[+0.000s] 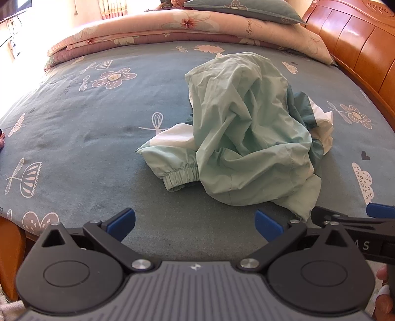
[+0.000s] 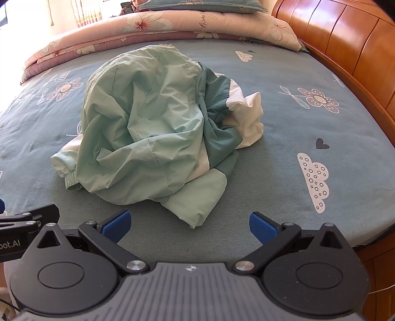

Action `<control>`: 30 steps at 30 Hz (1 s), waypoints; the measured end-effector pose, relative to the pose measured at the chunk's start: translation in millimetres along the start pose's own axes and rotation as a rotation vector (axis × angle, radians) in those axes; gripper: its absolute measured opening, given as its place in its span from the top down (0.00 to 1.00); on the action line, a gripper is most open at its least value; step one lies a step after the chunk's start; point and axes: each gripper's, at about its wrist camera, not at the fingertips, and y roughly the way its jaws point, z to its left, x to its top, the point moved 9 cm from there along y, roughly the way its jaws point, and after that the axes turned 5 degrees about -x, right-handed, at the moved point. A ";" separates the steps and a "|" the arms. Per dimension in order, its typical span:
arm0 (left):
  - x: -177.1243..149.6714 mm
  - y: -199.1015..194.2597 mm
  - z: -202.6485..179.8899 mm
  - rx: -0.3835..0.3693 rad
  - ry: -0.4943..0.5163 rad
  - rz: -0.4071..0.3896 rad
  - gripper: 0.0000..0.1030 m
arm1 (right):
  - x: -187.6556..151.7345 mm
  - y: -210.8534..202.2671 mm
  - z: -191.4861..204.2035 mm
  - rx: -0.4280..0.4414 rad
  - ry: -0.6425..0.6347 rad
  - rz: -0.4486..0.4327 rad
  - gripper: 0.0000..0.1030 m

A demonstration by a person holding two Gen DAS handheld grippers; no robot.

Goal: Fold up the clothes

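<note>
A crumpled jacket (image 1: 246, 128) in mint green, dark teal and white lies heaped on the bed; an elastic cuff (image 1: 181, 174) sticks out at its near left. The same jacket (image 2: 158, 128) fills the middle of the right wrist view, its hem corner (image 2: 197, 212) nearest me. My left gripper (image 1: 195, 223) stands open over bare sheet, short of the heap, with nothing between its blue pads. My right gripper (image 2: 190, 226) is open too, just in front of the hem corner and not touching it. The two grippers are side by side; the right one's fingers (image 1: 350, 222) show at the left view's right edge.
The bed (image 1: 74, 153) has a blue-grey sheet printed with flowers and clouds. A folded pink floral quilt (image 1: 172, 29) and a pillow (image 1: 242, 10) lie at the far end. A wooden headboard (image 2: 345, 44) runs along the right. The bed's near edge lies just under the grippers.
</note>
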 end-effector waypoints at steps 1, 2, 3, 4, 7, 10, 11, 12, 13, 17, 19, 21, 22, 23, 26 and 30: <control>-0.2 0.2 0.0 0.000 0.000 0.001 0.01 | -0.1 -0.1 -0.3 0.000 0.001 0.000 0.00; -0.4 0.4 0.0 -0.001 -0.001 0.001 0.01 | -0.2 -0.2 -0.6 0.000 0.002 -0.001 0.00; -0.6 0.7 0.0 -0.001 -0.001 0.002 0.01 | -0.3 -0.3 -0.9 0.001 0.003 -0.001 0.00; -0.8 0.9 0.0 -0.001 -0.002 0.003 0.01 | -0.4 -0.5 -1.2 0.001 0.004 -0.001 0.00; -1.5 1.5 0.0 -0.002 -0.003 0.005 0.01 | -0.6 -0.8 -2.0 0.002 0.007 -0.002 0.00; -2.1 2.2 0.0 -0.003 -0.005 0.007 0.01 | -0.2 -1.6 -0.4 0.000 0.004 -0.001 0.00; -2.3 2.4 0.0 -0.003 -0.005 0.008 0.01 | 0.6 -1.7 0.0 -0.001 0.004 0.000 0.00; -2.5 2.6 0.0 -0.003 -0.006 0.009 0.01 | 2.0 -1.5 0.8 -0.001 0.003 0.001 0.00; -2.8 2.8 0.0 -0.003 -0.006 0.010 0.01 | 1.8 -1.3 0.3 -0.002 0.001 -0.001 0.00; -2.6 1.8 -0.7 -0.001 -0.003 0.010 0.01 | 0.2 -0.3 -0.5 -0.003 0.002 -0.006 0.00; -2.5 0.6 -0.8 0.001 -0.003 0.008 0.01 | 0.3 -0.7 -0.4 -0.003 0.001 -0.006 0.00; -2.4 0.5 -0.5 0.000 -0.006 0.009 0.01 | 0.5 -0.9 -0.2 -0.002 0.000 -0.006 0.00; -2.3 1.0 -0.4 0.001 -0.006 0.009 0.01 | 0.6 -1.0 -0.1 -0.002 0.000 -0.006 0.00; -2.4 1.2 -0.4 0.001 -0.006 0.009 0.01 | 0.8 -0.9 0.1 -0.002 0.000 -0.006 0.00; -2.6 1.4 -0.3 0.000 -0.006 0.009 0.01 | 0.9 -0.9 0.6 -0.003 -0.002 -0.007 0.00; -2.9 1.3 0.0 -0.002 -0.007 0.008 0.01 | 0.2 -0.5 0.5 -0.002 -0.002 -0.009 0.00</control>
